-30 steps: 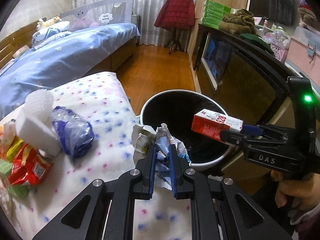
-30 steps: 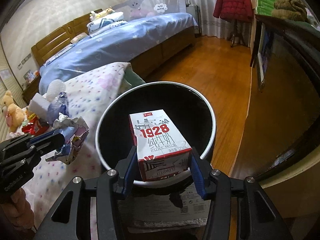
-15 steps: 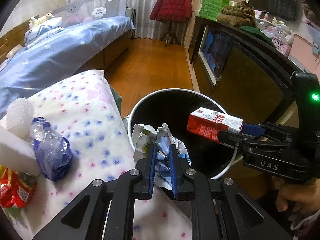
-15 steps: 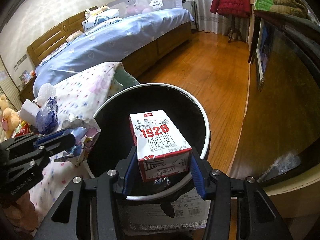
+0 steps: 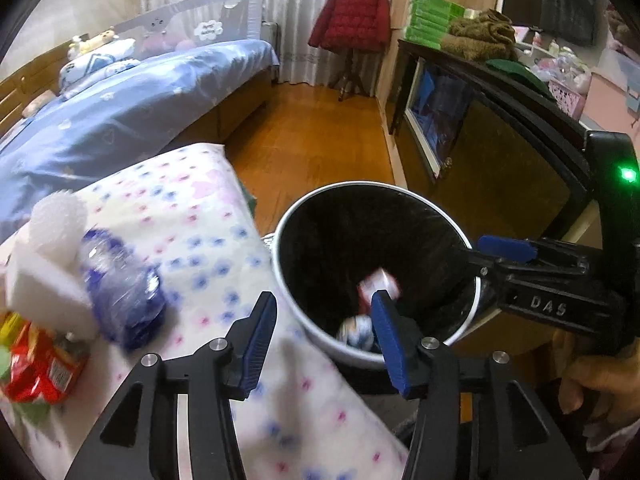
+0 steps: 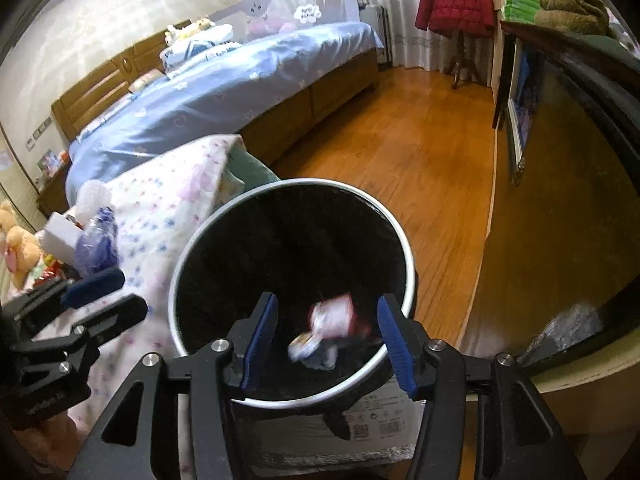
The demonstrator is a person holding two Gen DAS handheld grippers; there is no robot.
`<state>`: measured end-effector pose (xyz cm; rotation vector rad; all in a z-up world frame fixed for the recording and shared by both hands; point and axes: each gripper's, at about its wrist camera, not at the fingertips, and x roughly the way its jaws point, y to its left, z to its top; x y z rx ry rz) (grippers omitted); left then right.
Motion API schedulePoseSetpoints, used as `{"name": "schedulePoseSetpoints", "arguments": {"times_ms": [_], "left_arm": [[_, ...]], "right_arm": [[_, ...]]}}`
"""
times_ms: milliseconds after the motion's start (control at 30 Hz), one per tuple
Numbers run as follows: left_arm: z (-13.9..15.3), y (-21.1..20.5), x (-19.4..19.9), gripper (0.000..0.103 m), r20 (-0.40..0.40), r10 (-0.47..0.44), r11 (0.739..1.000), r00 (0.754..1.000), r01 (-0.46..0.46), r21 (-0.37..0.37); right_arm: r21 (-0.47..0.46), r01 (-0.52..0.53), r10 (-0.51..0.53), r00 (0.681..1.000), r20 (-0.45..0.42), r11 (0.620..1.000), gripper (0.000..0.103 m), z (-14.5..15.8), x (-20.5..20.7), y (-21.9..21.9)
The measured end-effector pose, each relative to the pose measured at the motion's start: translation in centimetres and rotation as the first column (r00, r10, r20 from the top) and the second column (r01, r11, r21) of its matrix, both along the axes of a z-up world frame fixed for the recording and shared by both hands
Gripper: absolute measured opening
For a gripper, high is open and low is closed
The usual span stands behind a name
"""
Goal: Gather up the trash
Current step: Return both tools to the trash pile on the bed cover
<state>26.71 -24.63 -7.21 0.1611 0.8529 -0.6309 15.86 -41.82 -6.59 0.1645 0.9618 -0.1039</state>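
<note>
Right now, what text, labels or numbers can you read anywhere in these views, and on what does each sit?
"DAS": white letters on the right gripper body, left wrist view.
Milk carton in the trash bin: print blurred, unreadable.
White box label beneath the bin: codes and print too small.
Cloud sign on the bed rail: too small.
Left gripper body lettering: too dim.

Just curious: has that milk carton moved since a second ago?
Yes. The milk carton has left the right gripper and dropped below the bin's rim, inside.

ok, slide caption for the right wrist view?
Right gripper open above the black bin, milk carton and crumpled wrapper inside.
</note>
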Motion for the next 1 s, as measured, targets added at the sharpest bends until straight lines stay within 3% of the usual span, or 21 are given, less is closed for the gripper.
{"name": "schedulePoseSetpoints", "arguments": {"times_ms": [133,200,633,1000], "left_arm": [[0.3,3.0,-1.9,0.056,0.021,0.050,0.999,0.999,-0.049,-0.021],[0.3,4.8,-3.0,0.057,0.024,0.079,0.996,0.997,-0.078,-0.037],[0.3,14.3,-8.2,0.058,0.035,0.255,0.966,0.966,-0.253,-0.050],[0.3,21.3,-11.8,0.058,0.009,0.406,0.912,0.914,-0.405,-0.062]], "right_arm": [[0.040,-0.008,0.005,0.997,0.074,0.999,0.075,1.3,-1.2,1.5],[0.063,-0.016,0.010,0.995,0.102,0.998,0.080,1.6,-1.8,2.5],[0.162,-0.138,0.119,0.985,0.121,0.977,0.081,0.5,-2.9,10.4],[0.182,-0.225,0.206,0.971,0.121,0.957,0.080,-0.2,-2.6,15.8]]}}
